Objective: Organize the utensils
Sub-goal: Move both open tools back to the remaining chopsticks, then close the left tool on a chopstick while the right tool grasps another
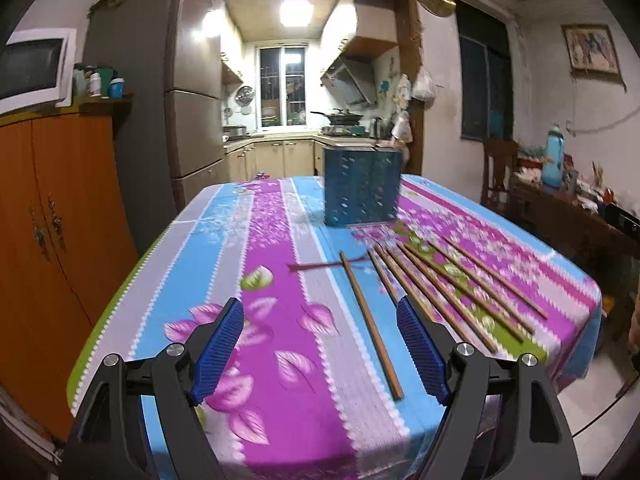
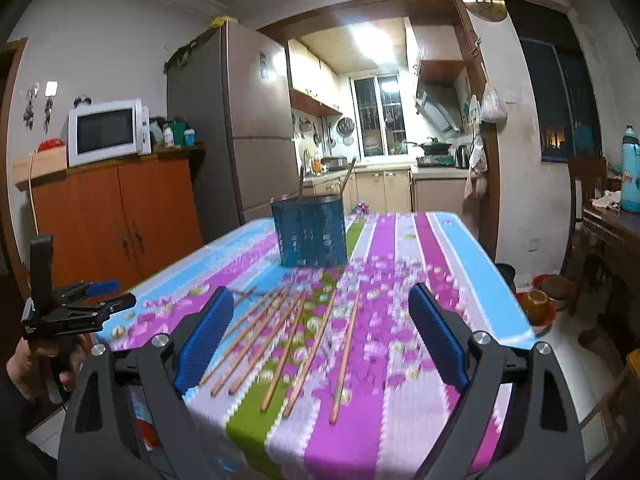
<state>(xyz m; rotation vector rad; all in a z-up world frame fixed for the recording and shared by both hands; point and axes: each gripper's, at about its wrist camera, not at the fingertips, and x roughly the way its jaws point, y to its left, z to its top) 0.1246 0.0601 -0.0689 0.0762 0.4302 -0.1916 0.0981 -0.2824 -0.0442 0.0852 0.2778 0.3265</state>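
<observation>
Several wooden chopsticks (image 1: pixel 448 284) lie side by side on the flowered tablecloth (image 1: pixel 276 216); one chopstick (image 1: pixel 370 326) lies apart to their left. They also show in the right wrist view (image 2: pixel 288 340). A blue perforated utensil holder (image 1: pixel 362 186) stands behind them; in the right wrist view the holder (image 2: pixel 310 232) has two sticks (image 2: pixel 346 178) standing in it. My left gripper (image 1: pixel 320 346) is open and empty above the near table edge. My right gripper (image 2: pixel 320 336) is open and empty above the chopsticks. The left gripper shows at the left of the right wrist view (image 2: pixel 92 300).
An orange cabinet (image 1: pixel 60 216) with a microwave (image 2: pixel 106 132) stands left of the table, a fridge (image 1: pixel 176 92) behind it. A dark side table with a blue bottle (image 1: pixel 554 158) and a chair (image 1: pixel 498 170) stand at right. Bowls (image 2: pixel 538 300) sit on the floor at right.
</observation>
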